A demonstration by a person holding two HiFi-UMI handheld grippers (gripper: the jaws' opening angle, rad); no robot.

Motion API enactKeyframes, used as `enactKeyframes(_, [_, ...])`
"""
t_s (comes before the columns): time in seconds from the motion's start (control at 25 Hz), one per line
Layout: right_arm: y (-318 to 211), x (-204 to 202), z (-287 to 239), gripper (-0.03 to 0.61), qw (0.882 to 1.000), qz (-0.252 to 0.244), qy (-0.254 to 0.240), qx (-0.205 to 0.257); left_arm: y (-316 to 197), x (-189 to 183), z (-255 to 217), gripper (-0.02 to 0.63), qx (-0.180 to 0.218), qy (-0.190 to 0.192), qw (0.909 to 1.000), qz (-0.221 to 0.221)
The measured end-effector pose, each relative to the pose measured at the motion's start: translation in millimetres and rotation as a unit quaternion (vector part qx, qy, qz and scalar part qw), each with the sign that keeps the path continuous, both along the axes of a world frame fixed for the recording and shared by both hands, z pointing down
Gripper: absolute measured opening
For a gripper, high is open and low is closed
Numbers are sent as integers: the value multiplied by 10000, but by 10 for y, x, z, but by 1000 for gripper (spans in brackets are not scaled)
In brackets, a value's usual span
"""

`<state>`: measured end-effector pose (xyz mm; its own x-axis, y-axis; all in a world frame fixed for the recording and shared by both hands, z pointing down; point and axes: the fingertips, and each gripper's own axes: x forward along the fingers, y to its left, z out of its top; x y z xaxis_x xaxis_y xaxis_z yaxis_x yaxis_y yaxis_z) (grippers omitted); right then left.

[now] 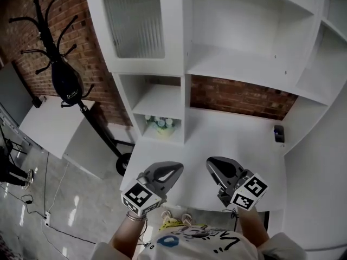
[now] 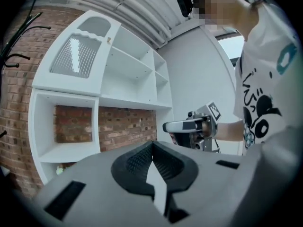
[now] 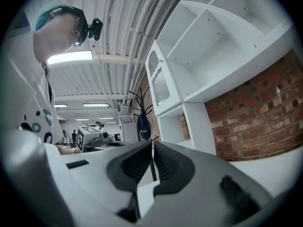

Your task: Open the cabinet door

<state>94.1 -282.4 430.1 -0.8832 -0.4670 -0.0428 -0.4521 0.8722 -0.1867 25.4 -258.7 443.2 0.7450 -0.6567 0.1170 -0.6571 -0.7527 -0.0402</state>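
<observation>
Cabinet [image 1: 244, 64]: white unit vs brick wall; open shelves R, cubbies below.
Worktop [image 1: 217, 134]: white; both my grippers hang low over its front edge.
Door [image 1: 135, 20]: ribbed-glass panel, top-L of the cabinet. Looks closed flush, well above and away from both grippers.
L gripper [image 1: 176, 169]: near worktop front-L, pointing in. Jaws closed tip to tip, nothing held.
R gripper [image 1: 212, 164]: just beside the L one. Jaws also together bar a hairline slit, nothing in them.
Plant [image 1: 161, 124]: in the lower cubby under the door; I'd keep off it.
Knob [image 2: 108, 40]: small, on door's R edge near the top.
Step, as I judge it: approach not begun. I'd raise one gripper to the knob, open the jaws first, close square on it, then pull along the hinge arc w/o twisting.
</observation>
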Motion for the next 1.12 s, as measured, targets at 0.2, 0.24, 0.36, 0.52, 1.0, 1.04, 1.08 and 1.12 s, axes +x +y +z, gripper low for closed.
enactKeyframes(0.2, [-117,-77,-429,29,9990,-143,-96,414,-154,-43,-375,15,465,-95,9989,26])
enactKeyframes(0.24, [-145,-110,-519,29,9984,-162,-102,533,-186,-52,-450,15,549,-112,9984,49])
enactKeyframes(0.36, [-201,-251,-779,29,9955,-241,-52,919,-270,-87,-645,15,733,-157,9971,141])
enactKeyframes(0.52, [-225,-460,-1046,29,9902,-414,121,1330,-347,-100,-925,15,922,-149,9950,361])
enactKeyframes(1.0, [-496,-642,-2019,29,9716,-426,141,2322,-619,-387,-1765,15,1729,-350,9832,473])
enactKeyframes(1.04, [-495,-671,-2080,29,9703,-466,152,2371,-637,-401,-1866,15,1863,-394,9807,450])
enactKeyframes(1.08, [-489,-699,-2153,29,9679,-496,179,2458,-644,-409,-1980,15,2012,-431,9777,428])
enactKeyframes(1.12, [-485,-721,-2241,29,9646,-503,213,2579,-646,-419,-2092,15,2148,-464,9747,406])
